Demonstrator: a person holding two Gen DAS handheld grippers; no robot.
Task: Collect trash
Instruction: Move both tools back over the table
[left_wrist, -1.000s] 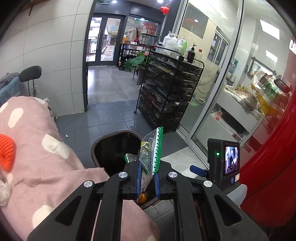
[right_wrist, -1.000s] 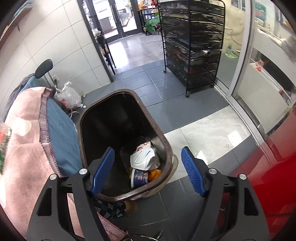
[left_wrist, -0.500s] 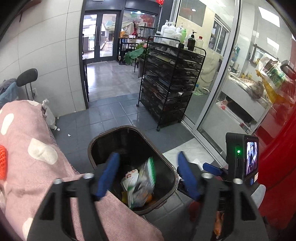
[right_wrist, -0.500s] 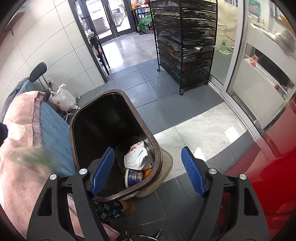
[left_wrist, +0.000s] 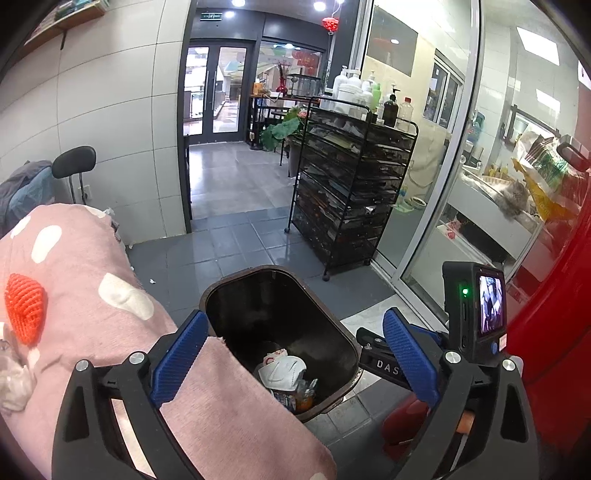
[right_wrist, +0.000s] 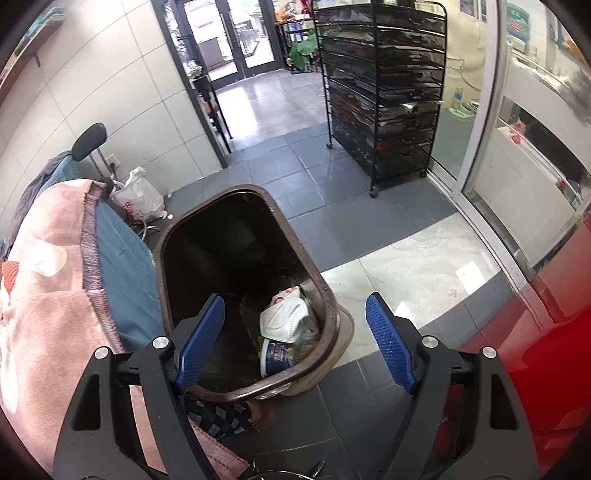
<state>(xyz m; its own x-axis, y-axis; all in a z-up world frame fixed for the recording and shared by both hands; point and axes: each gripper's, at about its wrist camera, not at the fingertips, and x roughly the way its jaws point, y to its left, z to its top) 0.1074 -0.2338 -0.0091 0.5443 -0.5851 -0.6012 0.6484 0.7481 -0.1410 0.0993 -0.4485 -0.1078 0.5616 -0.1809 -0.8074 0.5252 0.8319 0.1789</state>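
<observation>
The left gripper (left_wrist: 291, 350) hangs over the open mouth of the brown trash bin (left_wrist: 334, 317), so whatever it lets go falls inside; its jaws have just been opening and now stand wide apart with nothing between them. The trash, a white mask (right_wrist: 284, 319), a small tub (right_wrist: 275, 356) and a wrapper, lies piled in the bin's near corner. The right gripper (right_wrist: 295, 339) waits above the same rim, jaws apart and empty, free for the next piece.

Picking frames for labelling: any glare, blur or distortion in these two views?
Left wrist view: sharp, fisheye bends the glass wall, ceiling lights glare. Right wrist view: sharp; the bin is dark inside, daylight sheens the floor at the door.
</observation>
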